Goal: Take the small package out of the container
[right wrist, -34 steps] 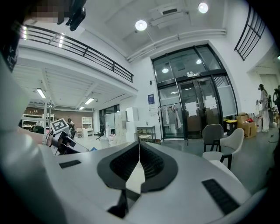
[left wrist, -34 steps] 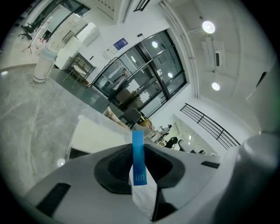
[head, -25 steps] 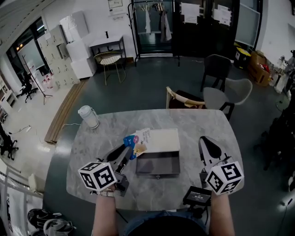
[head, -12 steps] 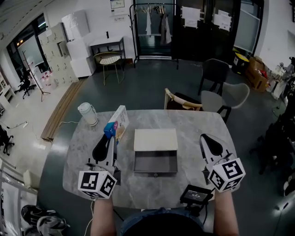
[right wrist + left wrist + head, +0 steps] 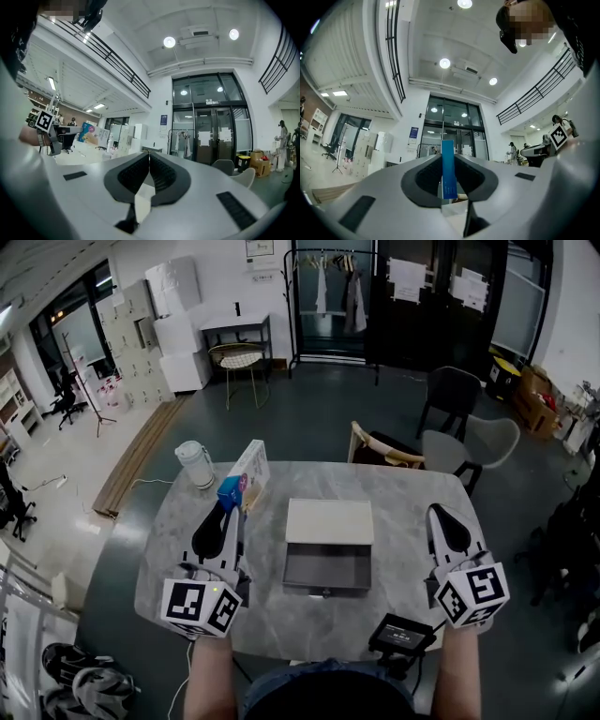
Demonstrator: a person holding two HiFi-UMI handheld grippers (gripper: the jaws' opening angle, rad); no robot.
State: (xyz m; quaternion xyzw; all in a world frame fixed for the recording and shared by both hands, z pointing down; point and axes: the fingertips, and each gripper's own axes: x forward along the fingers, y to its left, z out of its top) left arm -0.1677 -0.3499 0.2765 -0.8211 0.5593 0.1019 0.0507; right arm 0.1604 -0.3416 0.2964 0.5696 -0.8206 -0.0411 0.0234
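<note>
Spanning the middle of the room, a grey marble table [image 5: 398, 521] with rounded corners carries everything of interest. Open dark floor [image 5: 300, 418] lies beyond its far edge, except at the far right, where chairs [image 5: 469, 442] stand close to the rim.

The container [image 5: 325, 570], a shallow grey tray, sits at the table's centre with its front wall toward the near edge. Its cream lid [image 5: 329, 520] lies flat just beyond it, touching along the back edge. Bare marble runs along both sides of the container, separating it from each gripper.

The left gripper [image 5: 234, 501] is raised over the left half of the table and points toward the far edge. Its jaws are clamped on the small package [image 5: 246, 472], which is clear of the container and held on edge above the far-left part of the table. In the left gripper view the package [image 5: 449, 168] stands as a thin blue strip upright between the pads of the gripper [image 5: 449, 161].

The right gripper [image 5: 439, 514] is held near the right edge, well apart from the container. In its own view the gripper [image 5: 149, 157] has its jaws together with nothing between them.

A white jug [image 5: 194, 463] stands at the far-left corner, near the package but not touching it. A black device [image 5: 403, 636] rests at the near edge beside the right wrist.
</note>
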